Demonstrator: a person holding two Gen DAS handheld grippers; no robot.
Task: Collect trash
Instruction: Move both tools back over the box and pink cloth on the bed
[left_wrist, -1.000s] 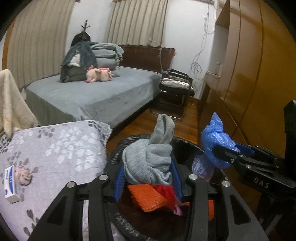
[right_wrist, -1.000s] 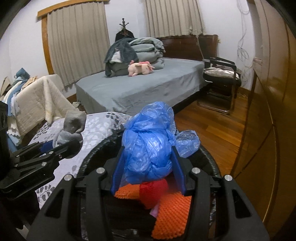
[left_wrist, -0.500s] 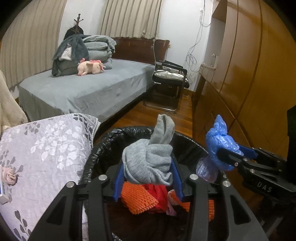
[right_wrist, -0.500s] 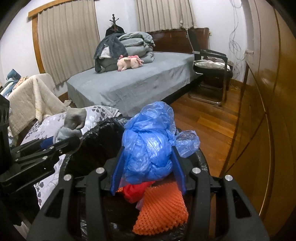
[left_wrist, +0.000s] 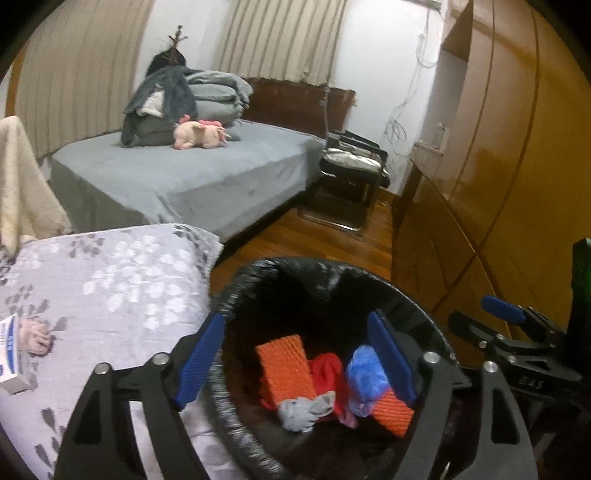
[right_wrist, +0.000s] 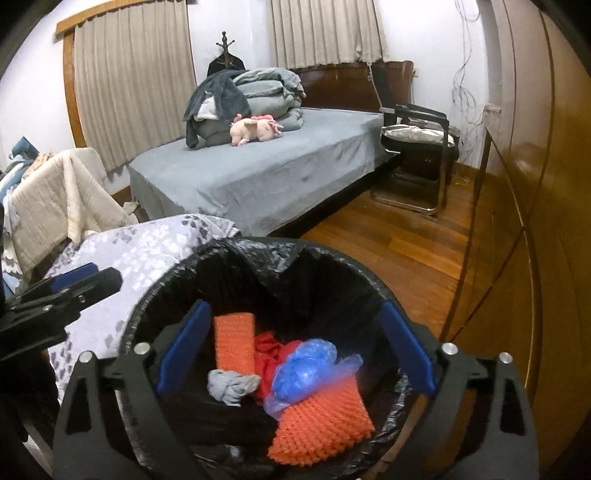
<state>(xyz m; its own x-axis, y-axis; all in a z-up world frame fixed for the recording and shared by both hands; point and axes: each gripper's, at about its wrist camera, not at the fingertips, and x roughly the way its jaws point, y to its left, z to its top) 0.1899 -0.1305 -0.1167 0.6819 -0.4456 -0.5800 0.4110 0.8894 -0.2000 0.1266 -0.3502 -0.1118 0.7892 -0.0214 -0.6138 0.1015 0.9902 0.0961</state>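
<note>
A bin lined with a black bag (left_wrist: 236, 295) (right_wrist: 258, 247) stands below both grippers. Inside lie a grey knotted cloth (left_wrist: 306, 410) (right_wrist: 231, 387), a crumpled blue plastic bag (left_wrist: 364, 376) (right_wrist: 306, 369), orange mesh pieces (left_wrist: 284, 365) (right_wrist: 321, 421) and red material (left_wrist: 327, 369). My left gripper (left_wrist: 295, 365) is open and empty over the bin. My right gripper (right_wrist: 293, 349) is open and empty over the bin; it also shows at the right in the left wrist view (left_wrist: 495, 317).
A floral grey cushion (left_wrist: 103, 288) lies left of the bin, with a small white-and-blue box (left_wrist: 9, 362) and a pinkish wad (left_wrist: 35, 332) on it. A grey bed (right_wrist: 258, 173), a black chair (right_wrist: 417, 155) and a wooden wardrobe (right_wrist: 535, 221) surround the wooden floor.
Both grippers opened. The grey cloth fell from the left gripper and the blue bag from the right gripper into the bin.
</note>
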